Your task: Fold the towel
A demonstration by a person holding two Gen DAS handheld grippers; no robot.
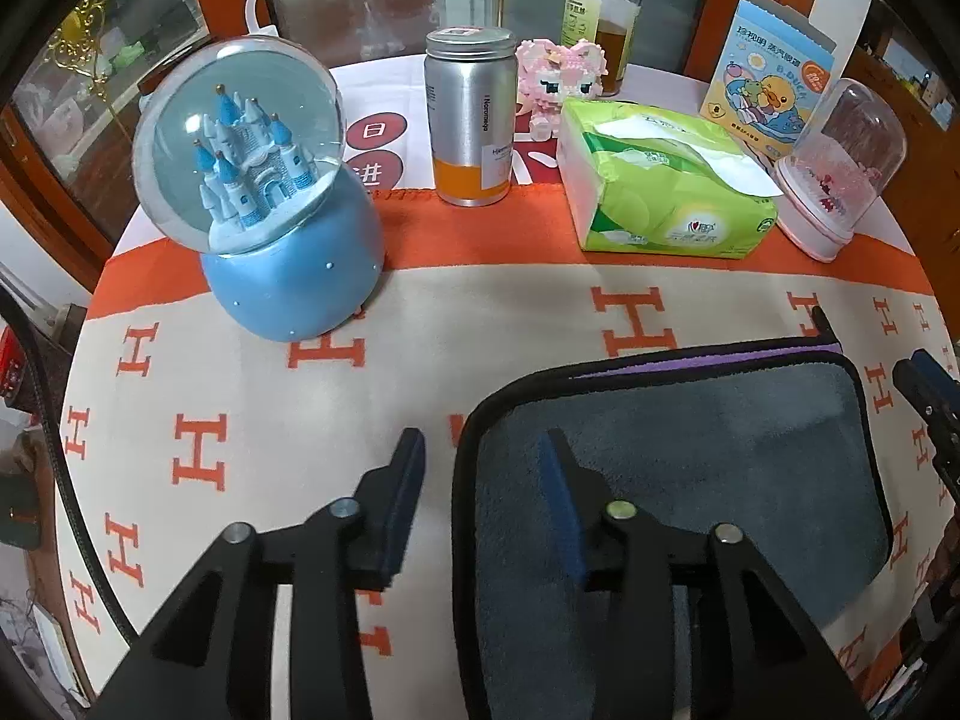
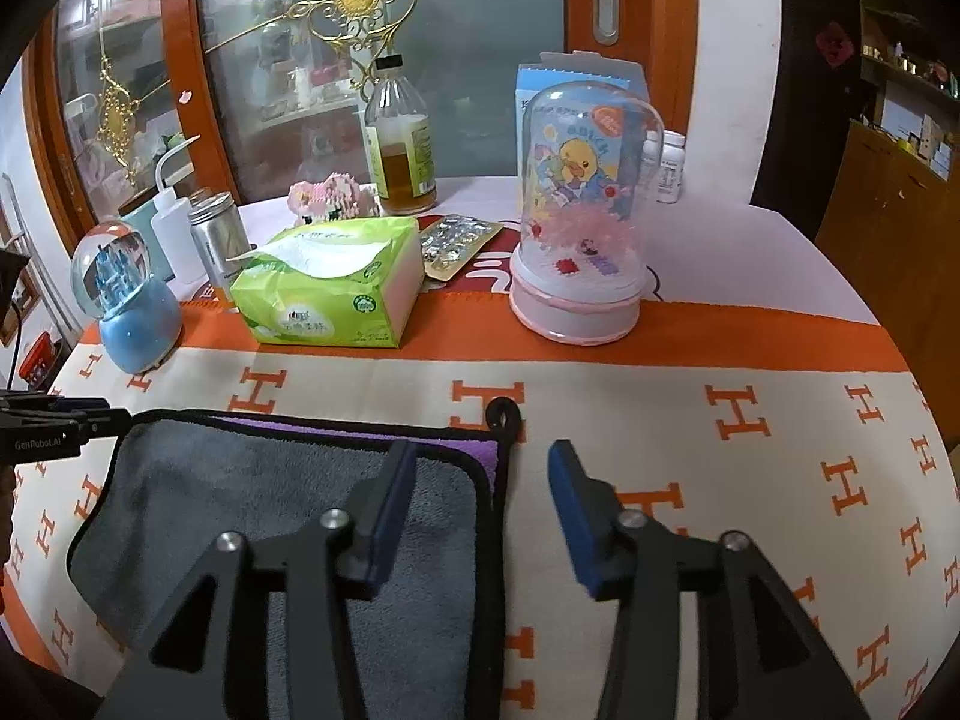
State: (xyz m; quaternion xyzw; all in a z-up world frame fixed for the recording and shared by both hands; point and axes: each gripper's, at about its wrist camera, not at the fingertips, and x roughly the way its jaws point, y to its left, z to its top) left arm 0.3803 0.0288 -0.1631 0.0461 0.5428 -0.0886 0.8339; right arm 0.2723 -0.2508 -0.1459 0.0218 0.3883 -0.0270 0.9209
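Observation:
A grey towel (image 1: 690,462) with black trim lies folded on the cream cloth, a purple layer (image 1: 720,363) showing along its far edge. It also shows in the right wrist view (image 2: 240,498), with its black hanging loop (image 2: 504,414) at the far right corner. My left gripper (image 1: 486,462) is open and empty, straddling the towel's left edge. My right gripper (image 2: 480,468) is open and empty, straddling the towel's right edge. The right gripper (image 1: 924,390) shows at the left wrist view's right side.
Along the back stand a blue snow globe (image 1: 270,192), a metal can (image 1: 471,114), a green tissue pack (image 1: 660,180), a pink dome (image 2: 582,222), a bottle (image 2: 399,138) and a blister pack (image 2: 456,243). The cloth (image 2: 750,480) has orange H marks.

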